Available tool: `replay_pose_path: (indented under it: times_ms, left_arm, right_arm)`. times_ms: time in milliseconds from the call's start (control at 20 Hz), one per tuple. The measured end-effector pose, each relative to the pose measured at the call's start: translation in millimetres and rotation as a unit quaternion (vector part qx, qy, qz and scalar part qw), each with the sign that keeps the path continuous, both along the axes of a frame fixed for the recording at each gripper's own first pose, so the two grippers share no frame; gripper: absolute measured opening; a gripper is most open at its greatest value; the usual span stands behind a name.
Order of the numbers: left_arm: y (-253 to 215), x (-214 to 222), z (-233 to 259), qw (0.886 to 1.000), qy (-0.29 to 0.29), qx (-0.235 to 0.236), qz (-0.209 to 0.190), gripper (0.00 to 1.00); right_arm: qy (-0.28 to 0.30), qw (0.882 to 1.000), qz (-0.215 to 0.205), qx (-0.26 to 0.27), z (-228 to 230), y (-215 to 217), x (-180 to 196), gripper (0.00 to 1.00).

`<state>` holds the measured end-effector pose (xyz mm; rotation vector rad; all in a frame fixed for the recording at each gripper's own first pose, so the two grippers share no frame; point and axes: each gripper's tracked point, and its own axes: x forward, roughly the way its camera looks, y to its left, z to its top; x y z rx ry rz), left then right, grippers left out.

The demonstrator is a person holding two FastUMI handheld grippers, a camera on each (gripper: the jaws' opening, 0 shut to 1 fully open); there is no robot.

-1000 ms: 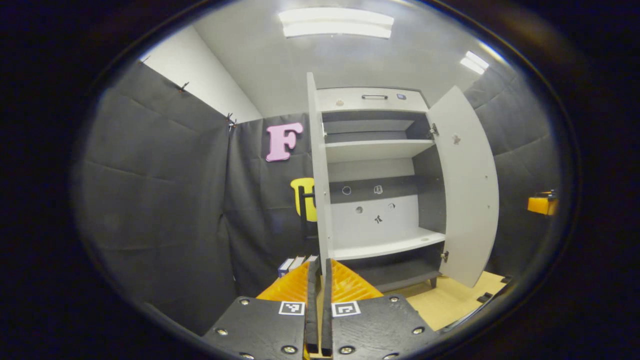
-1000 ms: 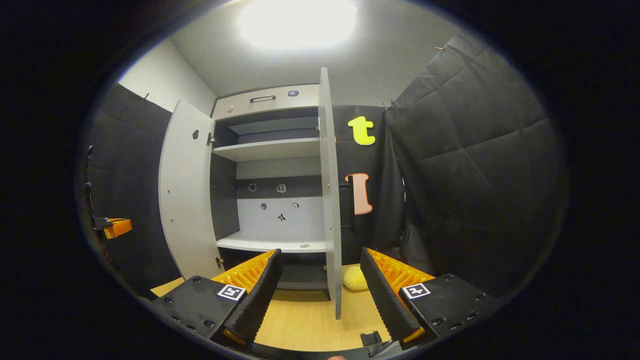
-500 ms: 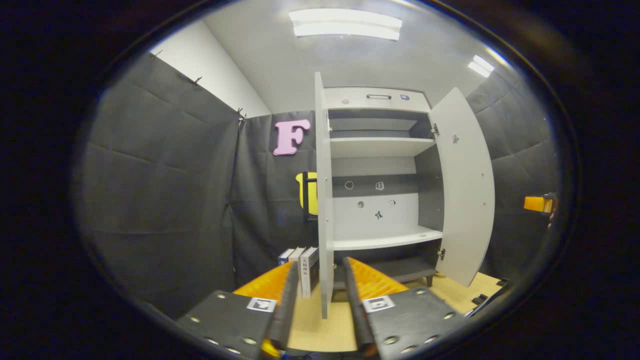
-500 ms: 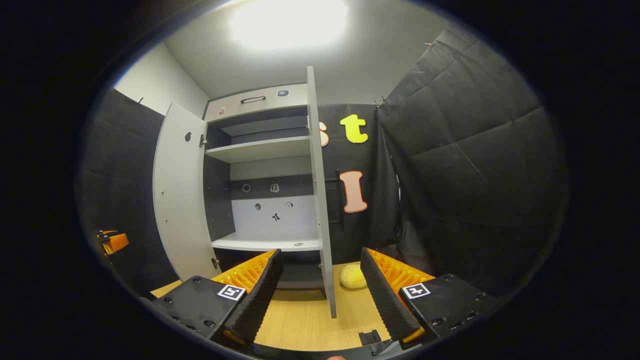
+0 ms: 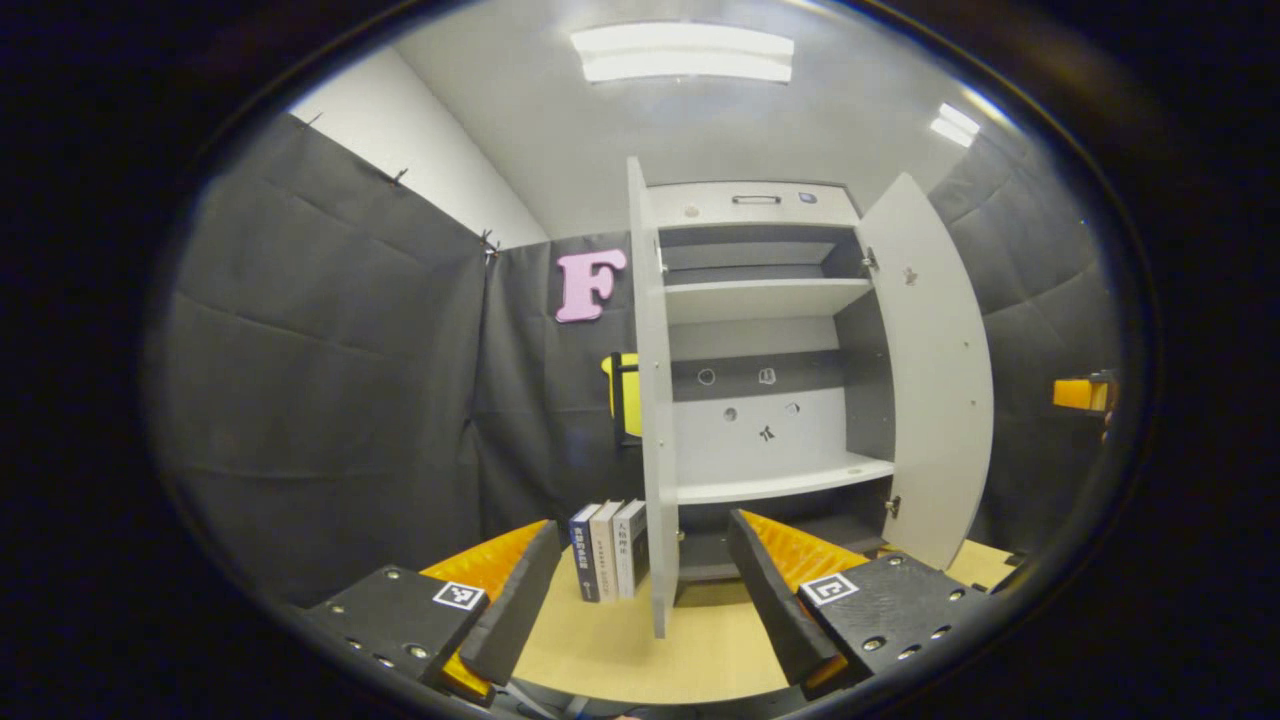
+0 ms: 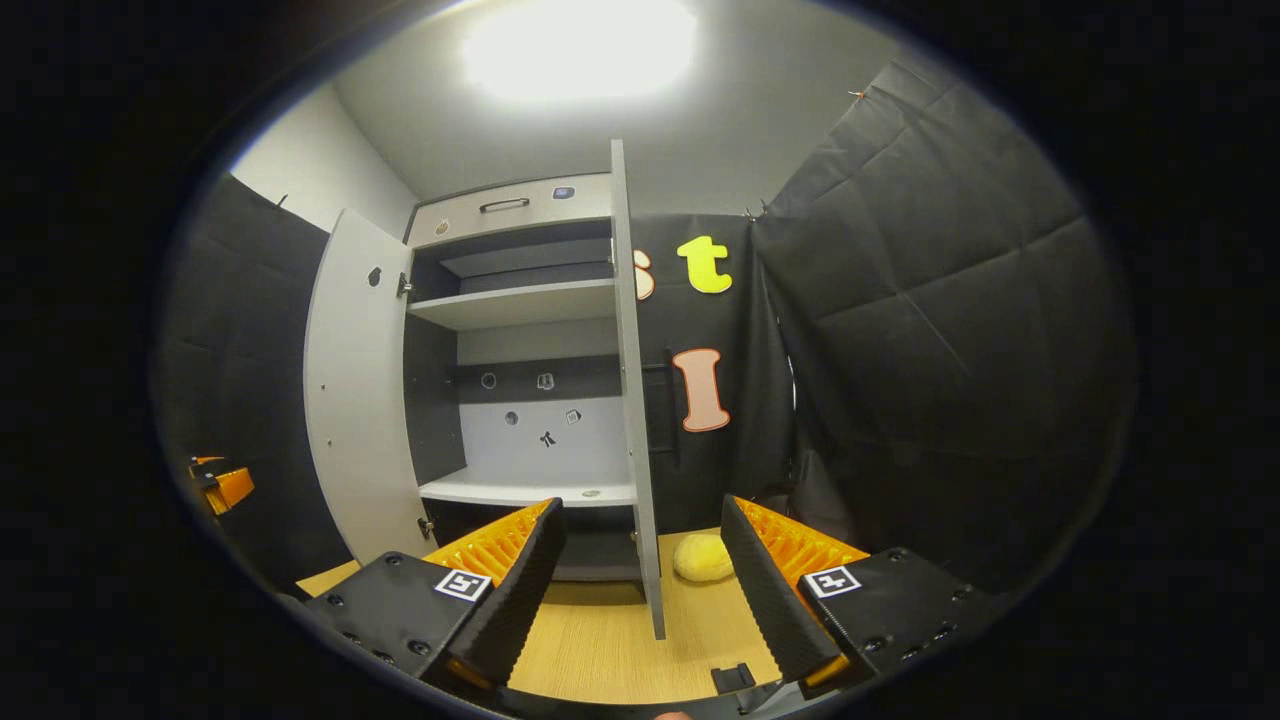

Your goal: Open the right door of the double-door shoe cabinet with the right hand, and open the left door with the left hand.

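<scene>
The grey double-door shoe cabinet (image 5: 760, 205) stands with both doors swung out and its shelves bare. In the left gripper view the left door (image 5: 652, 400) shows edge-on straight ahead and the right door (image 5: 940, 370) hangs wide. My left gripper (image 5: 643, 525) is open, its fingers apart on either side of that door's lower edge without touching it. In the right gripper view the right door (image 6: 627, 400) is edge-on and the left door (image 6: 355, 390) is wide. My right gripper (image 6: 640, 508) is open, clear of the door.
Three books (image 5: 610, 550) stand on the wooden floor (image 5: 700, 650) left of the cabinet. A yellow soft object (image 6: 700, 557) lies on the floor right of it. The booth's black cloth walls close in on both sides. The far gripper (image 6: 225, 485) shows at the left.
My left gripper, shut on the left door's edge a second ago, has let go, opened and drawn back. The right gripper stays open and has drifted slightly.
</scene>
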<state>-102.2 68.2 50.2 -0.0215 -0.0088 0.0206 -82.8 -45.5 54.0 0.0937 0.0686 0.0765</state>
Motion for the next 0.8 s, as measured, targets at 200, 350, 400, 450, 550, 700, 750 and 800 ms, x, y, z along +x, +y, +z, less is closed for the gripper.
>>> replay_pose_path:
  times_ms: [200, 350, 400, 450, 550, 700, 750, 800]
  left_arm:
    - [7.6, -2.0, 3.7, 1.0, -0.005, -0.008, 0.01, 0.98]
    - [11.6, 0.0, 5.9, 1.0, -0.004, -0.01, 0.014, 0.98]
    - [13.2, 0.2, 4.1, 1.0, -0.003, -0.01, 0.015, 1.0]
    - [14.6, 0.6, 4.5, 1.0, -0.003, -0.009, 0.016, 1.0]
    - [15.7, 2.3, 2.7, 1.0, -0.002, -0.006, 0.018, 0.98]
    - [18.1, 2.7, -0.6, 1.0, 0.002, -0.005, 0.018, 0.98]
    - [19.4, 3.4, 0.0, 1.0, 0.002, -0.004, 0.02, 0.98]
    - [21.6, 4.4, -0.3, 1.0, 0.002, -0.004, 0.022, 0.98]
  right_arm:
    - [-0.004, 1.0, -0.004, -0.004, 2.4, -3.1, 0.5, 0.98]
    - [-0.005, 1.0, -0.004, -0.008, 2.7, -3.0, -2.2, 0.97]
    - [-0.005, 1.0, -0.004, -0.01, 4.3, -2.8, -2.4, 0.98]
    - [-0.007, 1.0, -0.004, -0.011, 4.9, -3.2, -1.8, 0.98]
    - [-0.009, 1.0, -0.003, -0.013, 4.3, -2.1, -1.8, 0.97]
    - [-0.012, 1.0, -0.002, -0.018, 5.2, -2.0, -1.3, 0.98]
    - [-0.013, 1.0, -0.001, -0.019, 5.6, -1.8, -0.8, 0.98]
    - [-0.014, 1.0, 0.0, -0.02, 5.6, -1.2, -0.6, 0.92]
